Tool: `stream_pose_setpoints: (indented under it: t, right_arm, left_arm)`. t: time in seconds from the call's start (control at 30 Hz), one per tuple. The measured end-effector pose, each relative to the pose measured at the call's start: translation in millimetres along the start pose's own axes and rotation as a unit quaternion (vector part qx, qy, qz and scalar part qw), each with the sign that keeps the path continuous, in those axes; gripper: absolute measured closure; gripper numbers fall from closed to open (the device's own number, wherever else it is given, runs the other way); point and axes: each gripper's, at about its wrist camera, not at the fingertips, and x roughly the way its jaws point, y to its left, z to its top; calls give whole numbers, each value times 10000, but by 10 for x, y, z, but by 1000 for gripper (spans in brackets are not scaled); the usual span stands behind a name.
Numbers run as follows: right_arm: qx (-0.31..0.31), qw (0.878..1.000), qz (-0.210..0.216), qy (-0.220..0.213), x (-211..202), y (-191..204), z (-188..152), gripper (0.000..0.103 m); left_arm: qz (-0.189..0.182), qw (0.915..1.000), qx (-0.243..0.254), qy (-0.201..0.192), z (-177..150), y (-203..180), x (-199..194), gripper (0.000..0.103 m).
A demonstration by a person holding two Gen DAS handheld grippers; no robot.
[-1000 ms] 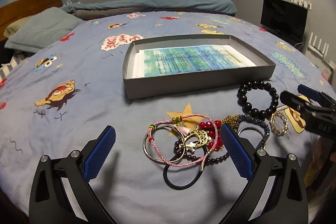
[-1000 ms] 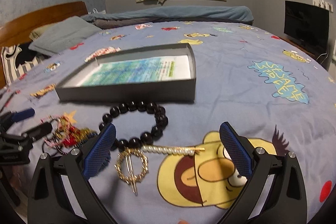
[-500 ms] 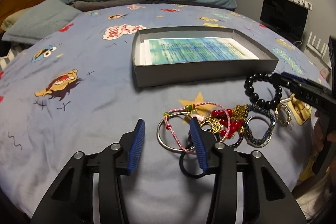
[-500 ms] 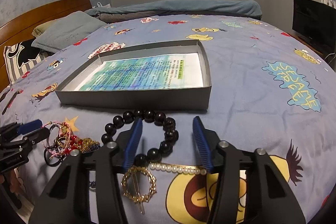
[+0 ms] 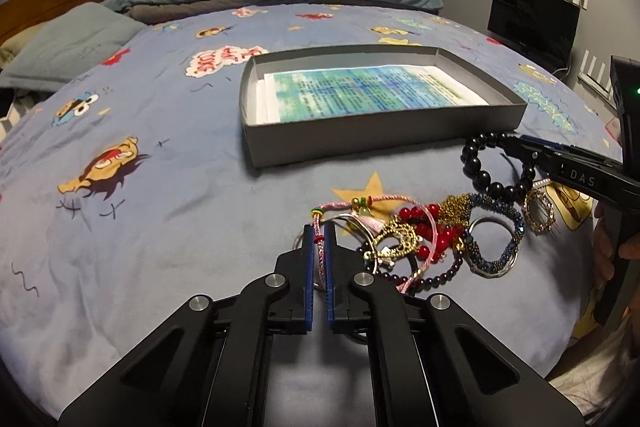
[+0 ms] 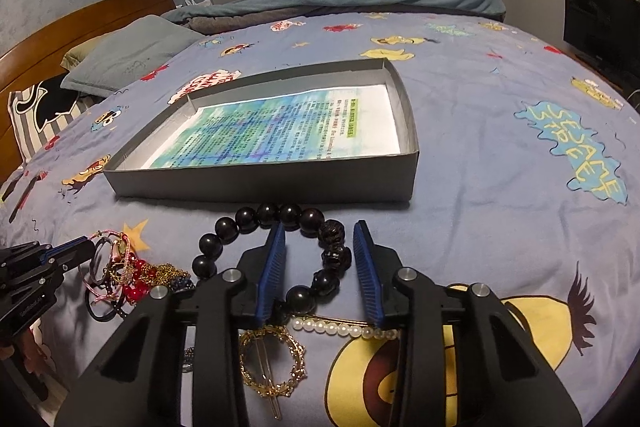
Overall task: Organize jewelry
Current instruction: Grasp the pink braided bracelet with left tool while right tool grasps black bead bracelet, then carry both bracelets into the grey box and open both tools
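A tangled pile of jewelry (image 5: 424, 239) lies on the bedspread in front of a grey box (image 5: 372, 139) lined with printed paper. My left gripper (image 5: 319, 231) is shut on the pink braided cord bracelet (image 5: 320, 251) at the pile's left edge. A black bead bracelet (image 6: 280, 251) lies to the right of the pile. My right gripper (image 6: 320, 231) is partly closed around its right side, with the beads between the fingers; no firm grip shows. It also shows in the left wrist view (image 5: 516, 145).
A gold ring hair clip (image 6: 272, 359) and a pearl bar clip (image 6: 344, 327) lie under the right gripper. The grey box (image 6: 264, 183) sits just beyond both grippers. Pillows (image 6: 128, 55) and a wooden headboard are at the far left, a TV (image 5: 532, 19) at the right.
Both grippers moved forward and down onto the jewelry and narrowed. The left one went from wide open to shut on the pink cord; the right one closed in around the black beads.
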Motion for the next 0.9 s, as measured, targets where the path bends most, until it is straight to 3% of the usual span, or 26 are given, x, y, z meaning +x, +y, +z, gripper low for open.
stream_pose_setpoints:
  t: [0.1,0.2,0.5,0.73,0.9]
  right_arm:
    - [133,9998,72,121,44,-51,-4,72]
    - [53,9999,21,159,53,-35,-9,88]
    - [-428,9982,110,-395,-330,164,198,88]
    - [-626,9953,71,-736,-528,207,509,88]
    - [-506,9941,-21,-960,-526,159,813,88]
  left_arm:
    - [0,9999,17,-147,28,-4,-41,98]
    - [6,9994,139,-322,63,-48,-97,98]
    - [-194,9948,478,-877,359,-160,-375,98]
    - [-354,9915,473,-1162,905,-66,-471,98]
    - [-395,9920,312,-1157,1296,-39,-268,98]
